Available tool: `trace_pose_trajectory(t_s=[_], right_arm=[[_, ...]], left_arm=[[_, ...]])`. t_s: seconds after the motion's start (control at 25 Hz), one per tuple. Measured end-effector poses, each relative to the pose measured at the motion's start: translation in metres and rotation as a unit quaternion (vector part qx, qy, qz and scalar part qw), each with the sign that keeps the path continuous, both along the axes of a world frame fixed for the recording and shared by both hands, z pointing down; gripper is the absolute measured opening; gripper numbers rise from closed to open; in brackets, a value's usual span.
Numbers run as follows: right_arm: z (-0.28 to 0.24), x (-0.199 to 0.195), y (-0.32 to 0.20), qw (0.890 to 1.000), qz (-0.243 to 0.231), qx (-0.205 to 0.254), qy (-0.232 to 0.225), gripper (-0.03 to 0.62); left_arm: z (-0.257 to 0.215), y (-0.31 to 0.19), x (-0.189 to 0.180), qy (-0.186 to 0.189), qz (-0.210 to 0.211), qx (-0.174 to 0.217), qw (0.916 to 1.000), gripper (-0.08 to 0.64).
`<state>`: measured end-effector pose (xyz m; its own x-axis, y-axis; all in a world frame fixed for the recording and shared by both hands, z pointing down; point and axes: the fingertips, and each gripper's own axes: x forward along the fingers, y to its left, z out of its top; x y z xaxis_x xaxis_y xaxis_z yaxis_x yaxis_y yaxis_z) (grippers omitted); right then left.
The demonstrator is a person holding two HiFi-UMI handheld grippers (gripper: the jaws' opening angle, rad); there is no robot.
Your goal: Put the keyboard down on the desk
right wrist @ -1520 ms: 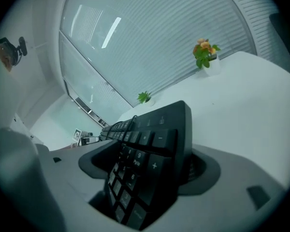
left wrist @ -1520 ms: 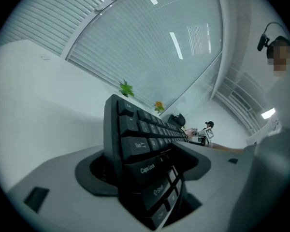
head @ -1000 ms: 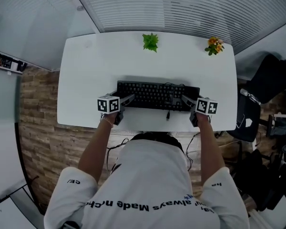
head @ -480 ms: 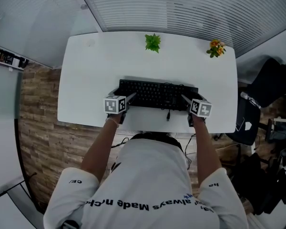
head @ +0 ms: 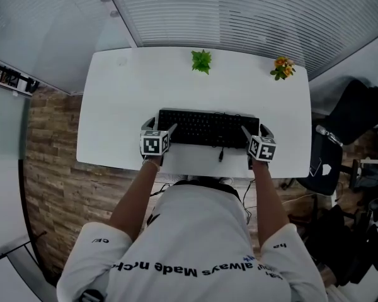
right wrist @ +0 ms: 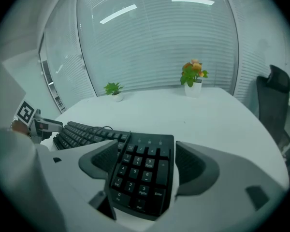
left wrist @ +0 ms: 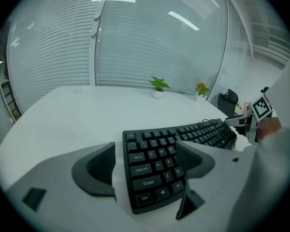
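Keyboard [head: 208,128] is lower now than it was a second ago. In the head view it reads smaller and sits square to the surface [head: 126,93], where before it ran slightly skewed. Both tools have swung in too. Their marker cubes are closer together and they point more straight ahead instead of angling in from the corners. To me that says the set-down is essentially made. The keyboard looks flat on the surface, in the middle, near the front edge.

Checking the left gripper [left wrist: 147,163]: the jaws are spread wide around the keyboard's left end, Ctrl and Shift keys right between them. The outer pad [left wrist: 99,167] stands off the keyboard's edge with a strip of white showing between. The inner pad covers part of the key field, and I can't tell if it presses there. I judge this as straddling, not clamping.

Right gripper [right wrist: 147,166], same story mirrored: jaws wide, the number pad between them. There's a pale gap between the keyboard's right edge and the outer pad, and the other pad overlaps the keys.

So nothing is squeezed that I can see. My read is that the grip is off, and what's left is backing both tools away without nudging the keyboard.
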<state>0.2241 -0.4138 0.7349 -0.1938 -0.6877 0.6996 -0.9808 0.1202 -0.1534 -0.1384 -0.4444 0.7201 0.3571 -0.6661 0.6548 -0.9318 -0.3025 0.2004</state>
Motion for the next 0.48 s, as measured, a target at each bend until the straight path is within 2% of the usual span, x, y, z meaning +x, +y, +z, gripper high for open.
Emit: trace_pose_trajectory(t_s=[0.16, 0.36, 0.48], right_arm=[[-0.042, -0.001, 0.002, 0.998, -0.018, 0.052, 0.006, 0.296], [-0.102, -0.015, 0.005, 0.991, -0.054, 0.121, 0.01, 0.178], [-0.145, -0.028, 0.01, 0.985, -0.068, 0.157, 0.0, 0.139]], left_arm=[[-0.028, 0.0, -0.004, 0.014, 0.004, 0.037, 0.9992, 0.401], [-0.085, 0.001, 0.003, 0.047, 0.013, 0.098, 0.994, 0.215], [-0.131, 0.005, 0.014, 0.072, 0.027, 0.14, 0.9872, 0.157]])
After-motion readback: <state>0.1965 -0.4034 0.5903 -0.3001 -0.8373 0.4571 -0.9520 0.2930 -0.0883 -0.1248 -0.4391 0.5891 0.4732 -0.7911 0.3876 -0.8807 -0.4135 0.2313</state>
